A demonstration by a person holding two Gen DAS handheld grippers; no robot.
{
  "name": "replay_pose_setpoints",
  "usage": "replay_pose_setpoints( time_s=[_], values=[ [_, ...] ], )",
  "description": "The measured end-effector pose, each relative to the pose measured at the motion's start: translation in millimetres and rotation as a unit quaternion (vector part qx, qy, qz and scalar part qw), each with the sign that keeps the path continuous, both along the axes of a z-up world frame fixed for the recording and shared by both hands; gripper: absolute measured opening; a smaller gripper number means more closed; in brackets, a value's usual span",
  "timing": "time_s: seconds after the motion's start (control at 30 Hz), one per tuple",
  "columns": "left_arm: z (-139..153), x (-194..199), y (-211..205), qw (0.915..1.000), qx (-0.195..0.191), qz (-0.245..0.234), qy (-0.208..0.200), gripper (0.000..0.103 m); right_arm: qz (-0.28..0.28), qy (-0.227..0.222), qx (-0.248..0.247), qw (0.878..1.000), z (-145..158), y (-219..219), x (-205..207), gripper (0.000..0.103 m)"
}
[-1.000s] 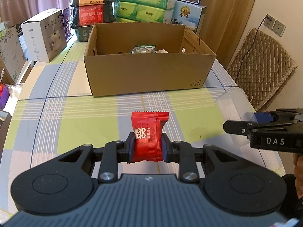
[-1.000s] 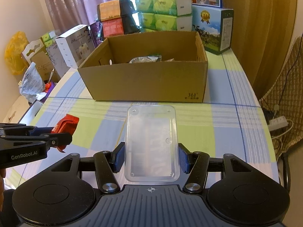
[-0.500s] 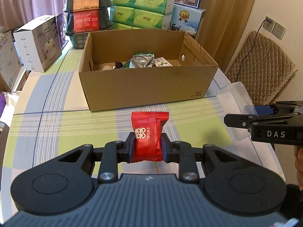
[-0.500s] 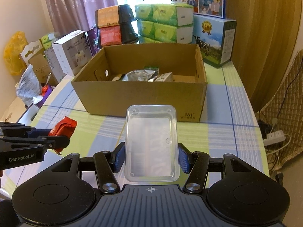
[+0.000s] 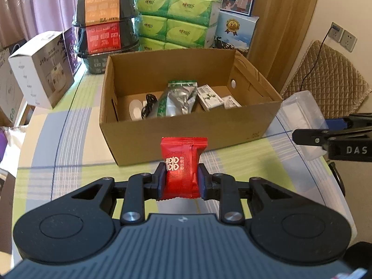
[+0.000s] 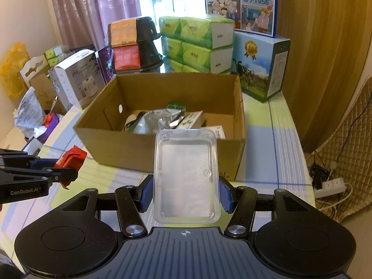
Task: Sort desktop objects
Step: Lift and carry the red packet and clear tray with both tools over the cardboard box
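1. While both loads are carried above the table, the left gripper is seen clamped on a red candy packet at lower centre of the left wrist view, its pads pressed on the packet's two sides.
2. That packet is judged light, soft and crinkly; the filled middle is the place to be held, since the crimped ends would likely slip.
3. At lower centre of the right wrist view, the right gripper is closed on a clear plastic container, gripped across its long walls.
4. It is judged light, thin-walled and slick, so a hard squeeze could bow it.
5. Both grippers are held roughly level, side by side, and pointed at the cardboard box in mid-frame.
6. Inside the box, a foil pouch and small cartons are seen; neither load is over the rim yet.
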State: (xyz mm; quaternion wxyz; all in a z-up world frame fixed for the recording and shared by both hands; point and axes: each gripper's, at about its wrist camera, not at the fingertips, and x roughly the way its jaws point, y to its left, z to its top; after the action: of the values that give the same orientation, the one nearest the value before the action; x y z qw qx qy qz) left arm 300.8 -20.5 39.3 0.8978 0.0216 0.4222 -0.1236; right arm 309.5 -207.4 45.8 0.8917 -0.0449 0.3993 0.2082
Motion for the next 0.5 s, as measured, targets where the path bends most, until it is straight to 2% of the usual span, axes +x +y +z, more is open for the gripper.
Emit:
replay_pose_setpoints(
  time_s=[0.4, 0.5],
  values=[
    [17.0, 57.3, -4.1, 0.9998, 0.015, -0.008, -0.004, 0.023, 0.007, -0.004, -0.008, 1.0, 19.1, 19.4, 50.6, 0.054],
    [16.1, 65.0, -8.5, 0.9993, 0.035, -0.016, -0.006, 0.023, 0.008, -0.002, -0.012, 1.0, 20.1, 23.4, 58.8, 0.054]
  ],
)
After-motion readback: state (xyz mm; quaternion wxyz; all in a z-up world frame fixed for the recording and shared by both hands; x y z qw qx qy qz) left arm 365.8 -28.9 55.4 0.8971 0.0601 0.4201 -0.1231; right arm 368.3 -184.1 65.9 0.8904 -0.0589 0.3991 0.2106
